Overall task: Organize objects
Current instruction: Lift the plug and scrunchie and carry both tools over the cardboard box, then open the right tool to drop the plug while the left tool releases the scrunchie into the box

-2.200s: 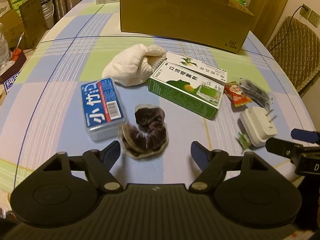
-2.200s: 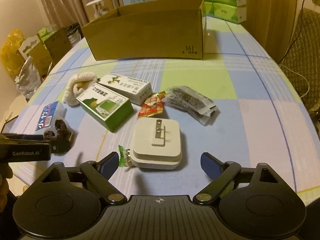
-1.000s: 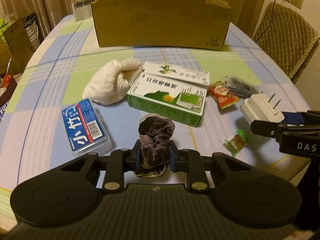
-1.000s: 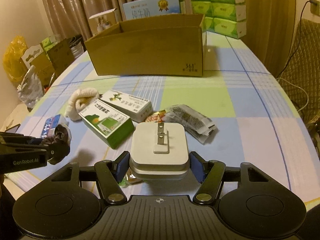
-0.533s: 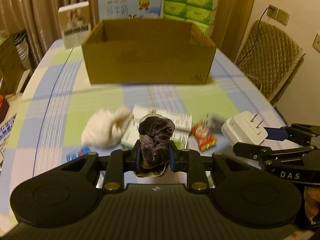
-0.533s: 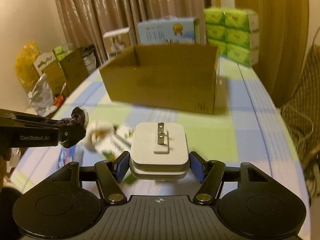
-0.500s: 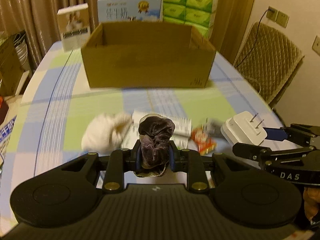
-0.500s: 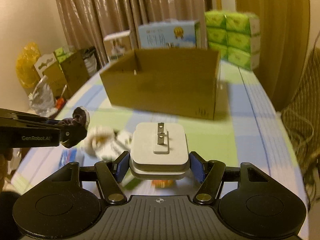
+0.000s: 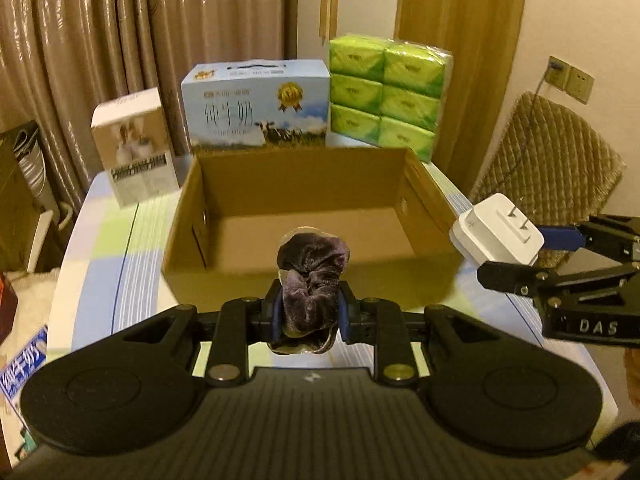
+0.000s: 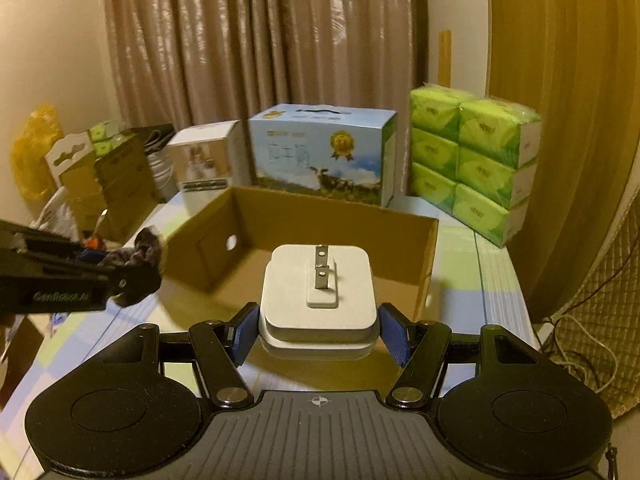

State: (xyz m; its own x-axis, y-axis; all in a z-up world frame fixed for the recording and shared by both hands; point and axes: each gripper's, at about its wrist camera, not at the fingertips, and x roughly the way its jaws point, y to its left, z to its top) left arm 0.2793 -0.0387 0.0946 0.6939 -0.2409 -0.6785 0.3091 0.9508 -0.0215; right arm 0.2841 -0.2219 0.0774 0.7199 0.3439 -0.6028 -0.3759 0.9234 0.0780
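**Both grippers loaded, box in front**

Here, the left gripper (image 9: 308, 316) sits at lower centre of the left wrist view, its jaws pinched nearly together on a dark purple scrunchie (image 9: 312, 280), whose velvety bunch sticks up above the blue pads. The same scrunchie shows at mid left of the right wrist view, clamped at the tip of the black arm coming in from the left edge.

The right gripper (image 10: 319, 330) is at lower centre of its own view, jaws abt halfway apart and pressed on both sides of a white plug adapter (image 10: 319, 292) — two metal prongs face up toward the camera. In the left wrist view that adapter appears at mid right, held at the end of the black arm reaching in from the right edge.

An open cardboard box (image 9: 428, 200) fills the centre of both views, w/ its brown floor bare where visible. It rests on a table w/ a checked cloth (image 9: 116, 248) in blue, green & white. Behind the box, along the upper middle of the frames — a small white carton (image 9: 134, 148) at left, a blue milk carton (image 9: 256, 110) in the middle, and a green tissue pack (image 9: 386, 96) at right. Beige curtains (image 9: 120, 32) hang across the top. A quilted chair back (image 9: 548, 164) shows at mid right of the left wrist view.
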